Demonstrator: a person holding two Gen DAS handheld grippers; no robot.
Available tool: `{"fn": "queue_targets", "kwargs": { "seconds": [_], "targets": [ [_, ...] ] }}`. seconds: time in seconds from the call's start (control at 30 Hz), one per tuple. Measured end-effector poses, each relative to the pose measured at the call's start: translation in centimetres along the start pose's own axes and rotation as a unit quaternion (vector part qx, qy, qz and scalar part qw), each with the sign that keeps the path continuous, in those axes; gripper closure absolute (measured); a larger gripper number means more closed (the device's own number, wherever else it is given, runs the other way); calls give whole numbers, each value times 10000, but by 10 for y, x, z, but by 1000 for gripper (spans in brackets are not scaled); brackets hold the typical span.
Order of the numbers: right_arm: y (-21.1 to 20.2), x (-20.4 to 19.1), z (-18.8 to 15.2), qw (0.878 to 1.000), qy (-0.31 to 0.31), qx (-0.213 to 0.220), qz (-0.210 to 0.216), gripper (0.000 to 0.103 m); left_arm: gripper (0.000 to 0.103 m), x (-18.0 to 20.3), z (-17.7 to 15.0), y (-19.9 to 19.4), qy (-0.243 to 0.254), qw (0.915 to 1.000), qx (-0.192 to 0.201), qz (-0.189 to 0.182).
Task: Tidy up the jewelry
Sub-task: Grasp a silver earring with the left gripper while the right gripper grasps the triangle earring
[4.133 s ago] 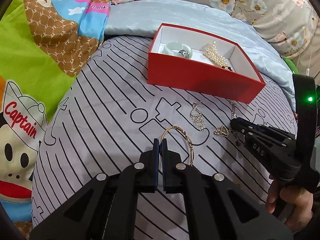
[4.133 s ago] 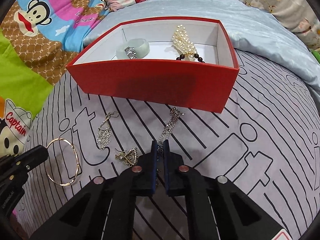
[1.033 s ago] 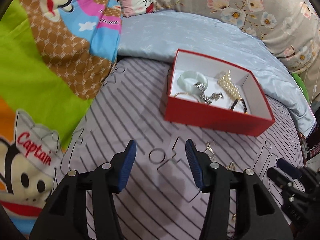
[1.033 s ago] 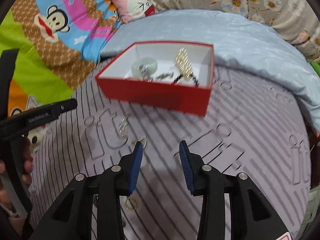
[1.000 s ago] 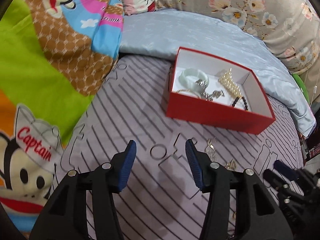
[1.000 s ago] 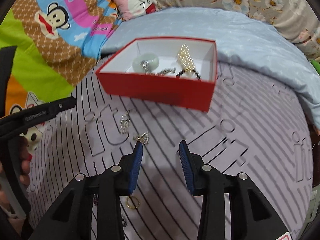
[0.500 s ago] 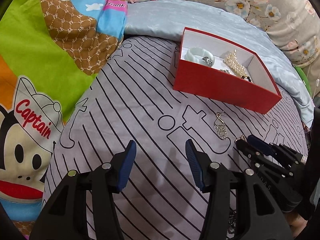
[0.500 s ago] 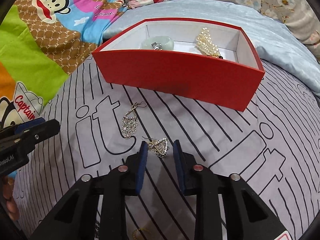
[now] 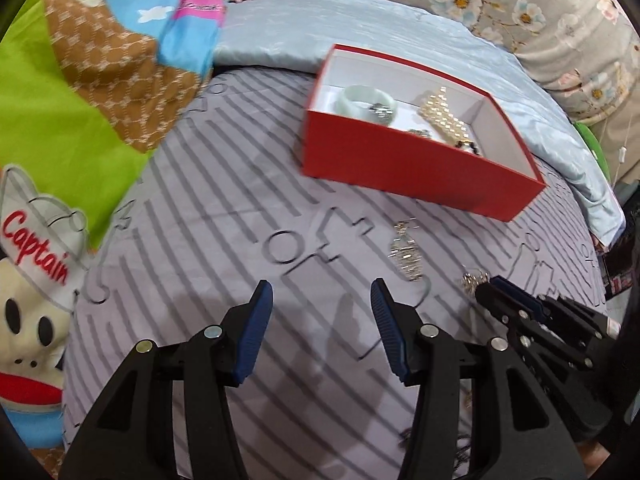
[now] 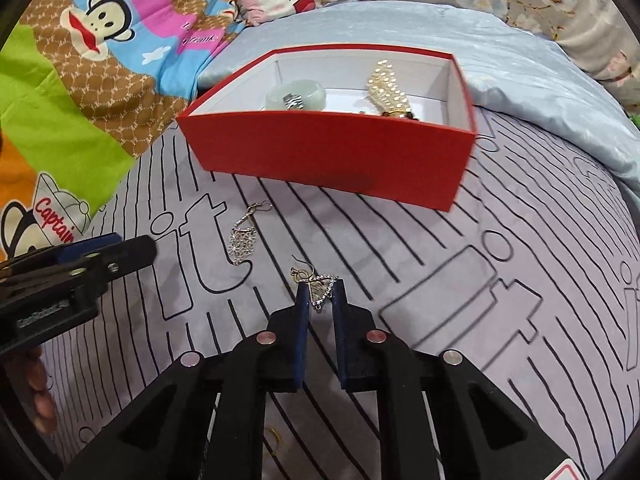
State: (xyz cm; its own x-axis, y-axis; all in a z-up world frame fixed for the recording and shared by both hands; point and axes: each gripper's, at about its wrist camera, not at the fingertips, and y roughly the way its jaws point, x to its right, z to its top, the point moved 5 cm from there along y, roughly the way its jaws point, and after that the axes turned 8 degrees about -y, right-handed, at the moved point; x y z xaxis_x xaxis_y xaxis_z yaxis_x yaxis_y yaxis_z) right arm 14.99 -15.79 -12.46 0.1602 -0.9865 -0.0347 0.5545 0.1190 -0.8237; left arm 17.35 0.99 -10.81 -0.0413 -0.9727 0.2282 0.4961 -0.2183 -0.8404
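Note:
A red box (image 9: pixel 420 172) (image 10: pixel 328 152) sits on the striped grey bed cover, holding a pale green bangle (image 10: pixel 296 94), a pearl piece (image 10: pixel 386 84) and other jewelry. My right gripper (image 10: pixel 320 292) (image 9: pixel 486 286) is down at the cover, its jaws closing around a triangular silver earring (image 10: pixel 320 286), with a narrow gap still between the pads. A filigree drop earring (image 9: pixel 406 256) (image 10: pixel 242 246) lies loose to its left. My left gripper (image 9: pixel 322 300) (image 10: pixel 132 248) hovers open and empty, left of that earring.
A light blue quilt (image 10: pixel 540 80) lies behind the box, a cartoon monkey blanket (image 9: pixel 60 120) to the left, a floral pillow (image 9: pixel 540 8) at the back. A dark chain (image 9: pixel 408 436) lies near my left gripper's base. A hand (image 10: pixel 40 400) holds the left gripper.
Both grippers have come lower and closer to the cover. The right jaws have narrowed from wide apart to close around the triangular earring. The left jaws keep the same width.

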Motion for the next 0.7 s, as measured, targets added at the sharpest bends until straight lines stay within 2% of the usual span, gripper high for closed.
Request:
{"fn": "queue_targets", "kwargs": {
  "seconds": [0.13, 0.27, 0.37, 0.47, 0.6, 0.7],
  "targets": [
    [-14, 14, -5, 9998, 175, 37, -58, 92, 54, 23, 5, 15, 67, 9996, -54, -268],
    [-25, 28, -9, 9994, 329, 75, -104, 92, 57, 40, 7, 35, 152, 9994, -87, -299],
    [-29, 33, -10, 9992, 381, 111, -103, 92, 66, 46, 8, 49, 181, 9994, -138, -270],
    [-31, 36, -9, 9991, 403, 132, -88, 92, 73, 52, 9, 53, 353, 9993, 5, -153],
    [-30, 37, -9, 9989, 434, 149, -62, 92, 88, 59, 7, 54, 599, 9981, 120, -19],
    [-30, 38, -10, 9988, 452, 155, -47, 92, 89, 59, 5, 52, 604, 9981, 83, -120]
  ]
}}
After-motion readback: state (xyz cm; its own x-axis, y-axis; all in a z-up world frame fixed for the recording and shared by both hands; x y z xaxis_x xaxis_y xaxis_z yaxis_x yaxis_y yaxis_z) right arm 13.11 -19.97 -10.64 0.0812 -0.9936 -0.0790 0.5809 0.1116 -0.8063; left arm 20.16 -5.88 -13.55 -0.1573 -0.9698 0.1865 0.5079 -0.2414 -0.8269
